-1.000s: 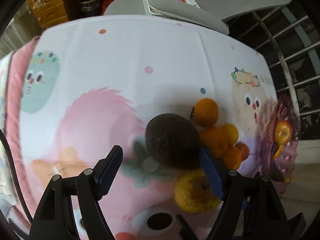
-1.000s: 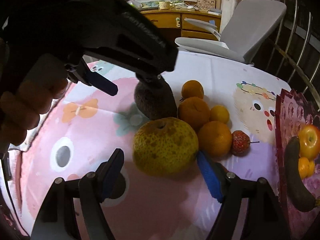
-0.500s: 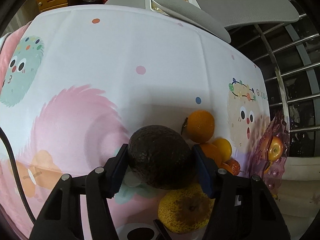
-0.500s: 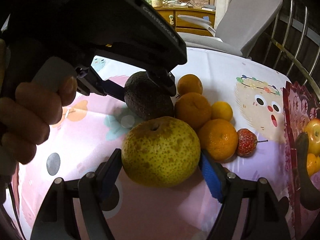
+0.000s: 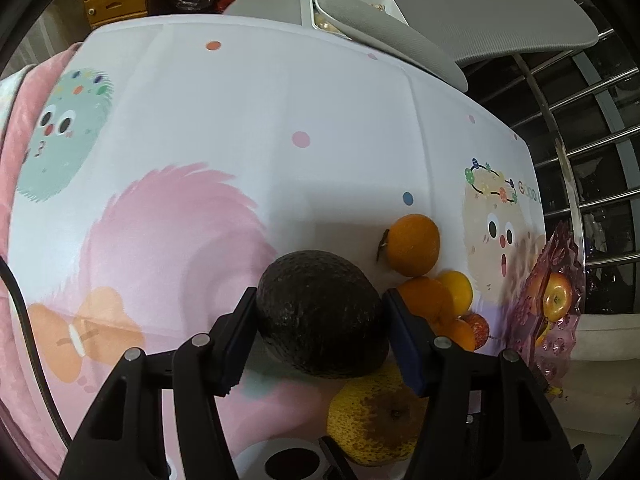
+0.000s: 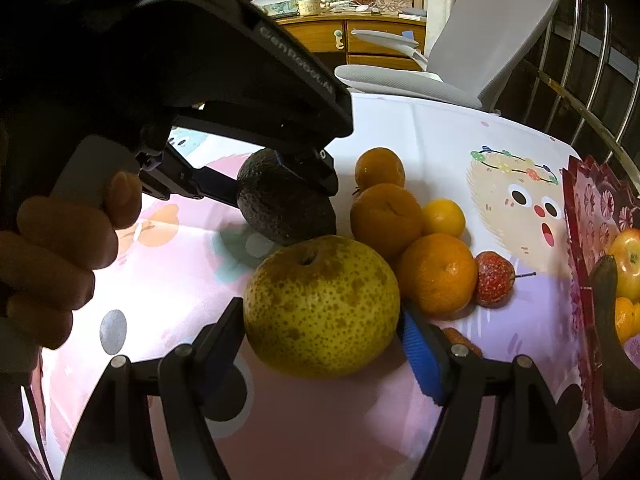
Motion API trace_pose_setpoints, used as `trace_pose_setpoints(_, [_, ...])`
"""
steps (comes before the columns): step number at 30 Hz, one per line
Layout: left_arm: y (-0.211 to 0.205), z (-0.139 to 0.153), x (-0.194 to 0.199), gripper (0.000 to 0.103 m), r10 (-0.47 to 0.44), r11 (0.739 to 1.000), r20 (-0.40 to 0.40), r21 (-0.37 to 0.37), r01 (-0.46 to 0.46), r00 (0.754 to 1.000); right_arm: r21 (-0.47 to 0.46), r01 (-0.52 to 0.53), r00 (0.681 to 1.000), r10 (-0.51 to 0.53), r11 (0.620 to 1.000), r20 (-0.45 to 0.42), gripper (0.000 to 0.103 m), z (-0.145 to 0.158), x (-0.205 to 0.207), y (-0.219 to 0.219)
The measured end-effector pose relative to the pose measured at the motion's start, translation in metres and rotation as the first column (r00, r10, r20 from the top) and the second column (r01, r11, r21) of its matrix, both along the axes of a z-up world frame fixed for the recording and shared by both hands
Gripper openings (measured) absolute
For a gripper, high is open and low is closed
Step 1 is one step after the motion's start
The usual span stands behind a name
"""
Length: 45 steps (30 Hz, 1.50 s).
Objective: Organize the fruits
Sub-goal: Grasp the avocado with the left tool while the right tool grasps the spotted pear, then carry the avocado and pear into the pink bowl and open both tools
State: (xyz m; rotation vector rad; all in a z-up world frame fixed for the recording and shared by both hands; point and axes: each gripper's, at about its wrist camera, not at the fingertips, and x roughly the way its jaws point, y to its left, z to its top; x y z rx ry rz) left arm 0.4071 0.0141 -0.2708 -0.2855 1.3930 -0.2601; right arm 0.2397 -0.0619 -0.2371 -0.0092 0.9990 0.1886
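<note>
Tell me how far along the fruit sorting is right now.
Early on. Done: a red-yellow apple and a few other pieces already sit in the purple patterned tray. In hand: the left gripper is clamped on the dark bumpy avocado; the right gripper brackets the speckled yellow pear. Left on the cloth: four oranges and a red strawberry.

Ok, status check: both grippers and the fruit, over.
Left gripper shut on avocado. Right gripper closed around pear. Oranges crowd the pear's right side.
</note>
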Motion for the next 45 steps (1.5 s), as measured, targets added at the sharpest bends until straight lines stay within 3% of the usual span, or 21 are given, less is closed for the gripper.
trace_pose_setpoints(5, [0.015,0.011,-0.015,0.06,0.025,1.0,0.024,0.017,-0.026,0.999,-0.002,-0.007,1.0,0.007,1.0,0.013,0.075,0.006,-0.006,0.002])
trace_pose_setpoints(11, [0.034,0.044,-0.042,0.06,0.04,0.999,0.092,0.014,-0.041,0.995,0.006,0.0,1.0,0.0,1.0,0.029,0.075,0.024,-0.023,0.002])
trace_pose_setpoints(24, [0.043,0.097,-0.147,0.06,0.005,1.0,0.152,0.004,-0.005,0.988,0.033,0.134,0.99,-0.135,0.99,0.039,0.075,0.07,-0.105,-0.029])
trace_pose_setpoints(35, [0.011,0.117,-0.22,0.06,-0.102,0.992,0.138,-0.058,0.111,0.985,0.008,0.266,0.963,-0.266,0.964,0.033,0.075,0.096,-0.167,-0.076])
trace_pose_setpoints(41, [-0.017,0.126,-0.243,0.06,-0.161,0.981,0.118,-0.092,0.172,0.98,-0.025,0.298,0.954,-0.296,0.954,0.052,0.075,0.115,-0.194,-0.105])
trace_pose_setpoints(45, [-0.043,0.132,-0.253,0.06,-0.198,0.975,0.124,-0.075,0.208,0.972,-0.016,0.319,0.947,-0.319,0.948,0.03,0.075,0.121,-0.204,-0.135])
